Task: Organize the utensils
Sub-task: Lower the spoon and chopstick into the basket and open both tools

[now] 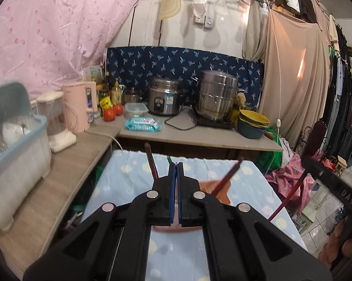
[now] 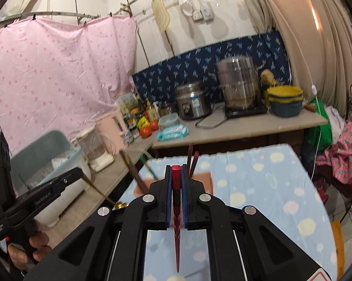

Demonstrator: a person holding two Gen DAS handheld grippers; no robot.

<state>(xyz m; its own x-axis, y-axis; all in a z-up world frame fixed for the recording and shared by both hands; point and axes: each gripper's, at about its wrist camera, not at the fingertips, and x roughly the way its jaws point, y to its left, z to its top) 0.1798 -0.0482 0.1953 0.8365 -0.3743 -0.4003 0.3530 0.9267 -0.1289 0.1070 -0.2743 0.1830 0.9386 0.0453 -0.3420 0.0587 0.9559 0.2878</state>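
right wrist view first: our right tool [image 2: 176,171] is pinching a red chopstick [image 2: 176,229], whose thin end hangs down between the arms over the dotted blue cloth [image 2: 258,187] of the worktop. just past the tips a brownish holder [image 2: 205,178] stands on that cloth with two dark sticks [image 2: 192,161] rising from it. to the left our left tool [image 2: 80,171] carries a gold ladle [image 2: 101,193], gripped by a hand [image 2: 33,245]. in the left wrist view the left tool's pads [image 1: 173,187] are pressed together; what sits between them we cannot tell. the cloth's far edge [image 1: 187,158] ends short of a grey counter [image 1: 199,138] crowded with pots. a wooden shelf [image 1: 65,175] with a dish rack [image 1: 19,145] borders the cloth's left edge. the cloth's right side lies bare.
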